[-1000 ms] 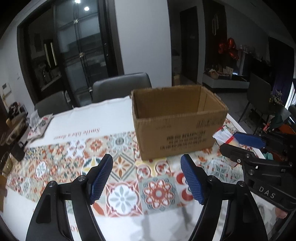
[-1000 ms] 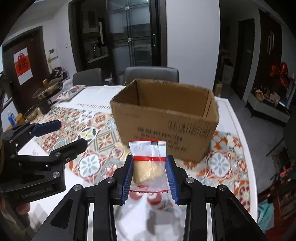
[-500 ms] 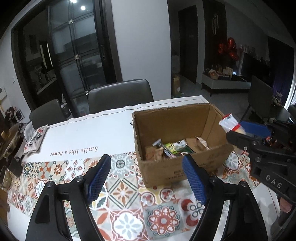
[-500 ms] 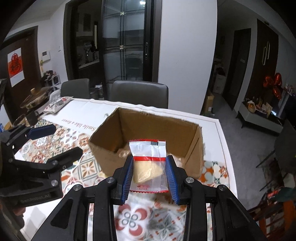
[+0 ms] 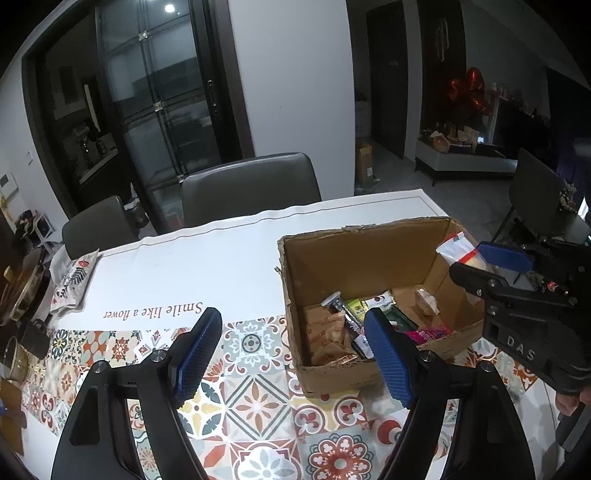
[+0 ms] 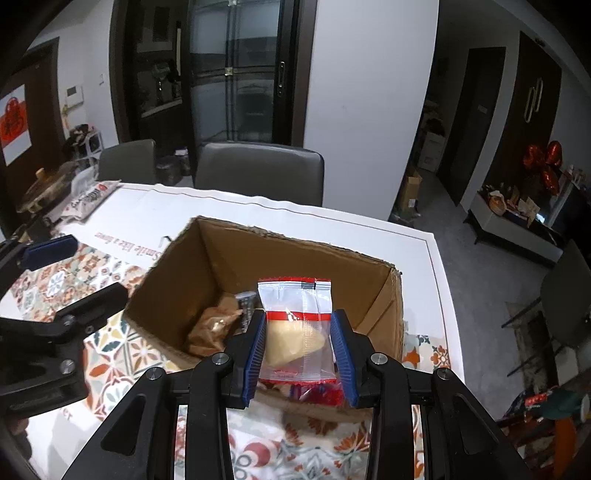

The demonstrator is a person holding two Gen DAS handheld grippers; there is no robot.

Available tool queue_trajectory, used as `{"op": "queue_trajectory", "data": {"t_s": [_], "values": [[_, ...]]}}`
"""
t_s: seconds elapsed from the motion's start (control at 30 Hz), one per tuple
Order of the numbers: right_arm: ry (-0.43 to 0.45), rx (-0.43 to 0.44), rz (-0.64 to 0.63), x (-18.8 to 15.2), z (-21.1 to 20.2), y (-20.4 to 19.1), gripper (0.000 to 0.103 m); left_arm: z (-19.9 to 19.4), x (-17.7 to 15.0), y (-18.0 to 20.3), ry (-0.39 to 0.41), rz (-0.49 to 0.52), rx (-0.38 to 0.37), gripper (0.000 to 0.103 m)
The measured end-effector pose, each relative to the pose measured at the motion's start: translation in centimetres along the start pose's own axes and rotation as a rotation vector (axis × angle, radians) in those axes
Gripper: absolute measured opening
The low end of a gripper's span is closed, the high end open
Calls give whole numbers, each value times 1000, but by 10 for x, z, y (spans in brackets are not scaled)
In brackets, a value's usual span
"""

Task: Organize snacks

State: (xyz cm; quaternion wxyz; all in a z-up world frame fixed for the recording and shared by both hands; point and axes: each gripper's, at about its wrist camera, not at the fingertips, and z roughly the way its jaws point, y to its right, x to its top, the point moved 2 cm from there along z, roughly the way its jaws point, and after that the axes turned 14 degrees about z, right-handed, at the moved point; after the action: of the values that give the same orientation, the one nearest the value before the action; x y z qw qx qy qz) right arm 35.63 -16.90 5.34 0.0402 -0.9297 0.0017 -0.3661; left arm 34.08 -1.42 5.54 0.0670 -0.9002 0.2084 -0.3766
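Now the right tongs (image 6: 298,350), pinching the clear snack packet (image 6: 295,328) above the cardboard box (image 6: 207,254), should lower before letting go; left tongs (image 5: 291,356) gape wide, empty.

The bench (image 5: 236,254) carries a white cloth with a band of patterned tiles (image 5: 258,398) and the printed words "Smile like a flower" (image 5: 153,311), and two grey chairs (image 5: 251,192) stand at its far edge before a white wall (image 5: 288,74) and a dark-framed glass door (image 5: 159,103). A ceiling light (image 5: 169,8) shines above the door, and a red paper sign (image 6: 13,123) hangs at the far left in the right wrist view. To the right the grey floor (image 6: 461,229) runs past dark doors (image 6: 535,99) to a low white cabinet (image 5: 465,162) with red heart balloons (image 5: 467,90) above it.
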Motion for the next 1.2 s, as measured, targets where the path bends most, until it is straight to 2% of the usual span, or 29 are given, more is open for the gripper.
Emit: {"op": "queue_trajectory", "data": {"t_s": [0.13, 0.27, 0.4, 0.7, 1.0, 1.2], "values": [[-7, -30, 3, 3, 10, 4, 38, 2, 0, 1, -7, 5, 13, 79], [-3, -58, 15, -1, 9, 8, 52, -1, -1, 0, 3, 6, 37, 79], [6, -54, 22, -7, 1, 10, 55, -9, -5, 0, 13, 4, 44, 79], [142, -32, 55, -35, -58, 12, 76, -55, -25, 6, 105, -18, 69, 89], [213, 1, 94, -82, -111, 17, 83, -110, -63, 28, 198, -9, 94, 103], [240, 10, 111, -116, -134, 20, 84, -133, -94, 44, 209, -25, 92, 103]]}}
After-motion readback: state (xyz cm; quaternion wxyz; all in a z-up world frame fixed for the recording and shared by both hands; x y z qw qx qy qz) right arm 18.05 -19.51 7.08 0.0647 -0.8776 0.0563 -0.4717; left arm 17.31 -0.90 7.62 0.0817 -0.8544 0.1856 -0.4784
